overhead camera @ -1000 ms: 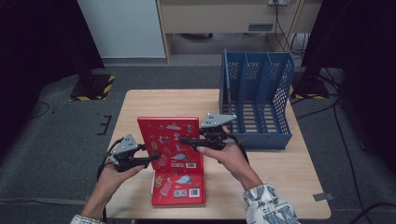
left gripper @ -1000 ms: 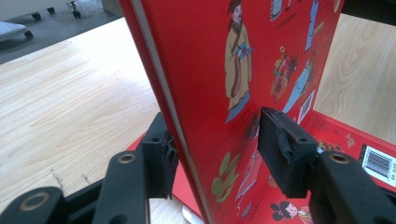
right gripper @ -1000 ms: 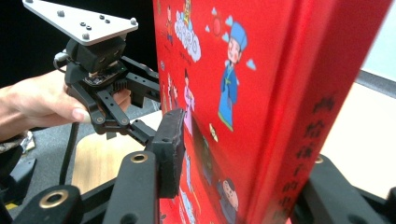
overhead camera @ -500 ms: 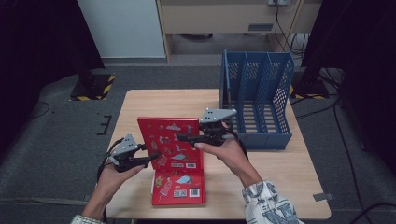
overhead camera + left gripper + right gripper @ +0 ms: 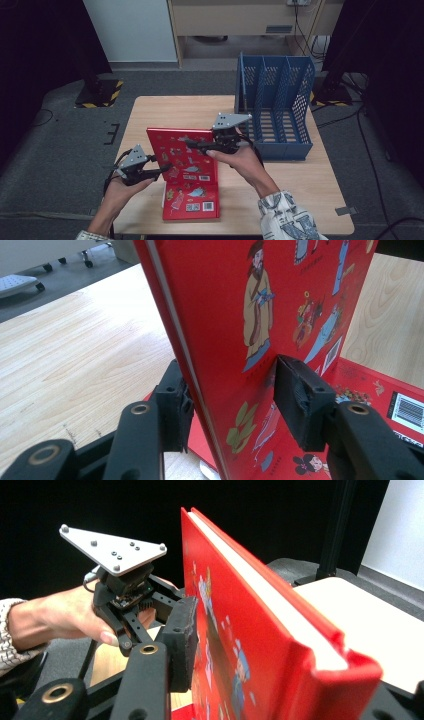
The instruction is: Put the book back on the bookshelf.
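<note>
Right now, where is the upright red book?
In the high view the upright red book stands at the table's middle, above a second red book lying flat, left of the blue file rack, between both hand-held grippers.

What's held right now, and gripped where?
A red book, upright: the left gripper clamps its left edge, the right gripper its right edge near the top.
</note>
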